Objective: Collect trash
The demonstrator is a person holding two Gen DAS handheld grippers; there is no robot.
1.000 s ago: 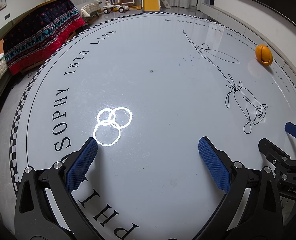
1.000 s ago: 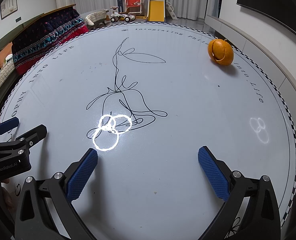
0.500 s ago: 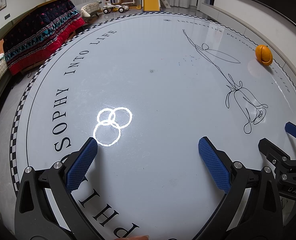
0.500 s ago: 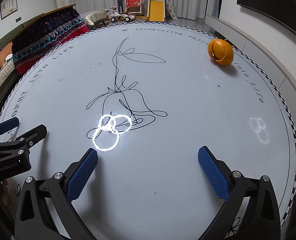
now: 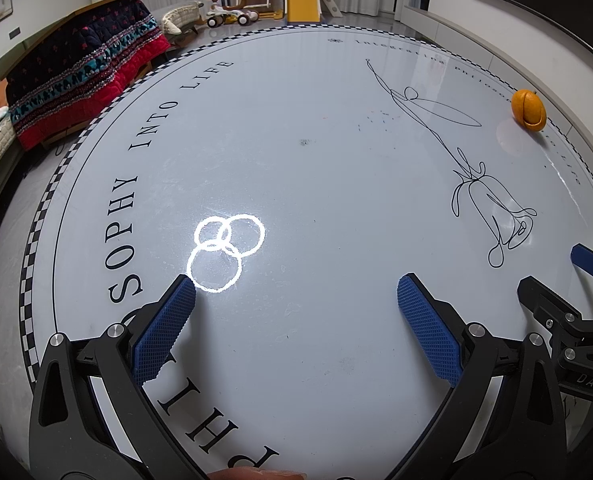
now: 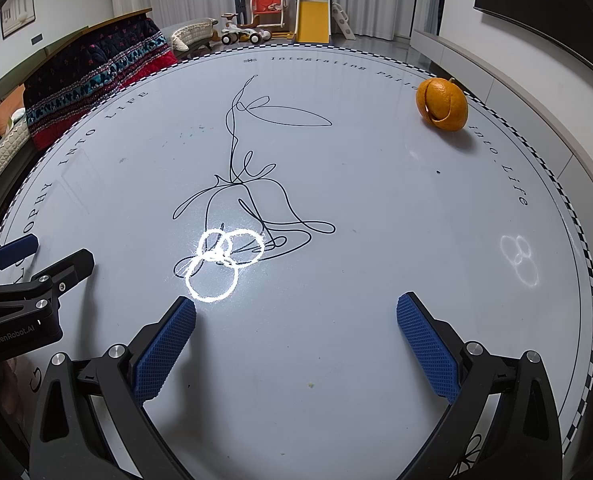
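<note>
An orange peel (image 6: 442, 105), curled into a ball shape, lies on the round white table (image 6: 376, 208) near its far right edge; it also shows in the left wrist view (image 5: 529, 110). My right gripper (image 6: 296, 308) is open and empty, low over the table's near side, far from the peel. My left gripper (image 5: 296, 286) is open and empty over the table's left part. Each gripper shows at the edge of the other's view: the right one (image 5: 568, 280) and the left one (image 6: 44, 256).
The table carries printed lettering, a black line drawing (image 6: 248, 200) and bright lamp reflections (image 6: 220, 260). A small crumb (image 6: 310, 386) lies near my right gripper. Beyond the table stand a quilt-covered bench (image 6: 96, 76) and children's toys (image 6: 288, 12).
</note>
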